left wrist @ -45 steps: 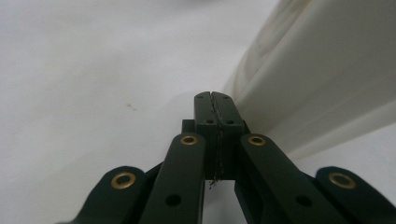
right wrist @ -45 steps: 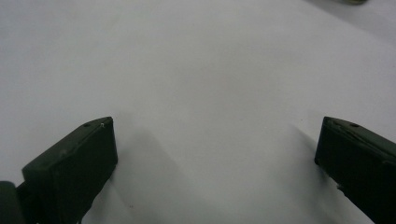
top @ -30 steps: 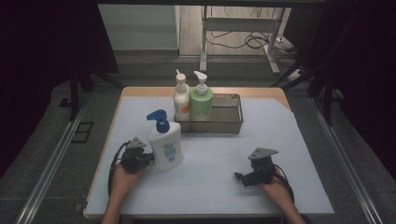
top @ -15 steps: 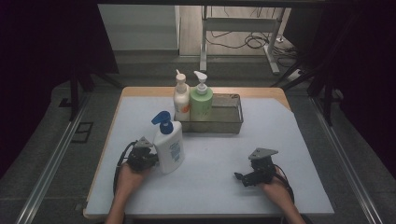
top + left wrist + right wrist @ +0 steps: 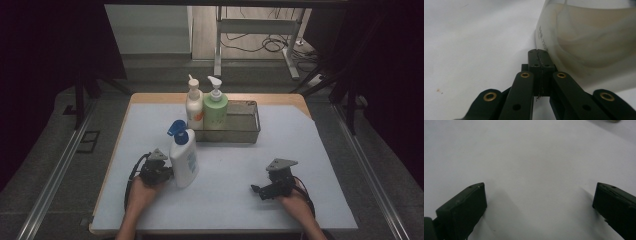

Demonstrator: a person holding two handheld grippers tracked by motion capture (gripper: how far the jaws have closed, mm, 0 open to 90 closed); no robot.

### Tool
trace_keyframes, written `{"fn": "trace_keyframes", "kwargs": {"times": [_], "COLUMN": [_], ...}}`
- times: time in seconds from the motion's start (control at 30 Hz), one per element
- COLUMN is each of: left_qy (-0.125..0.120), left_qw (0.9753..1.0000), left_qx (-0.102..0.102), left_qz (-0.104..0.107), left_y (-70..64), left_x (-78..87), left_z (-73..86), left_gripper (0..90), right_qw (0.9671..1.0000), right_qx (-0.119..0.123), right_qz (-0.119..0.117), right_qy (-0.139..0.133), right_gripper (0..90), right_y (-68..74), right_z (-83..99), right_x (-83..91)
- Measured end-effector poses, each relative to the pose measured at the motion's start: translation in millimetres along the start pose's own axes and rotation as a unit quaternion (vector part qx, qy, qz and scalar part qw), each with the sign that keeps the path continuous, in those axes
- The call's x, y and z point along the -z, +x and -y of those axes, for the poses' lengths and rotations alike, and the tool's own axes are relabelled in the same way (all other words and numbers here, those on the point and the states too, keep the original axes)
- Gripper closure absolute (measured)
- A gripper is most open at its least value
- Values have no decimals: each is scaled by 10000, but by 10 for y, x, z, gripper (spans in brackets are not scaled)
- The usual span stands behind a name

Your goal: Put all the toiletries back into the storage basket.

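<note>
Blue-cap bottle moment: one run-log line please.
left gripper: shut, beside blue-cap bottle | right gripper: open, empty, over white mat | two pump bottles in metal tray

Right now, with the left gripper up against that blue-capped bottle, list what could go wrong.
1. The left gripper is shut, its tips beside the white pump bottle low on its wall, not around it. A push there could tip the tall bottle over.
2. If it topples away from the person, it may strike the cream bottle or green bottle standing in the metal tray.
3. The right gripper, open, rests far off on the table, likely too far to steady it.
</note>
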State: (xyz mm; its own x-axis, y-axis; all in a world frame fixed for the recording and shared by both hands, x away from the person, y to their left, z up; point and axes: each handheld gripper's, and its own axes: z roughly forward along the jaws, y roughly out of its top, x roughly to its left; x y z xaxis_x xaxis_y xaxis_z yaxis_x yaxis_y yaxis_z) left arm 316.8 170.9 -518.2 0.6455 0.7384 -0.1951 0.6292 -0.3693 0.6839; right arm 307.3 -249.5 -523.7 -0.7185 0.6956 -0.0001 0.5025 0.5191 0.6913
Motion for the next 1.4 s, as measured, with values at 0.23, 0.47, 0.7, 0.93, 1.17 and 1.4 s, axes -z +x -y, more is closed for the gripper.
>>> {"fn": "trace_keyframes", "kwargs": {"times": [0.23, 0.47, 0.7, 0.93, 1.17, 1.4], "left_qy": [19, 24, 69, 139, 185, 242], "left_qw": [10000, 10000, 9998, 9994, 9988, 9980], "left_qx": [-6, -7, -107, -280, -404, -536], "left_qz": [44, 73, 129, 179, 225, 235], "left_y": [-50, -108, -215, -336, -435, -510], "left_x": [-35, -73, -153, -235, -274, -252], "left_z": [-13, -38, -100, -170, -191, -183], "left_gripper": [894, 894, 895, 894, 894, 894], "right_qw": [10000, 10000, 10000, 10000, 10000, 10000], "right_qx": [0, 0, 1, 4, 5, -1], "right_qz": [-8, -4, -5, -4, -4, -1], "right_qy": [5, 4, 4, 2, 0, -1], "right_gripper": [0, 0, 0, 0, 0, 0], "right_y": [-1, -1, -1, -1, -1, -1], "right_z": [0, 0, 0, 0, 0, 0], "right_x": [2, 1, 1, 1, 1, 1]}}
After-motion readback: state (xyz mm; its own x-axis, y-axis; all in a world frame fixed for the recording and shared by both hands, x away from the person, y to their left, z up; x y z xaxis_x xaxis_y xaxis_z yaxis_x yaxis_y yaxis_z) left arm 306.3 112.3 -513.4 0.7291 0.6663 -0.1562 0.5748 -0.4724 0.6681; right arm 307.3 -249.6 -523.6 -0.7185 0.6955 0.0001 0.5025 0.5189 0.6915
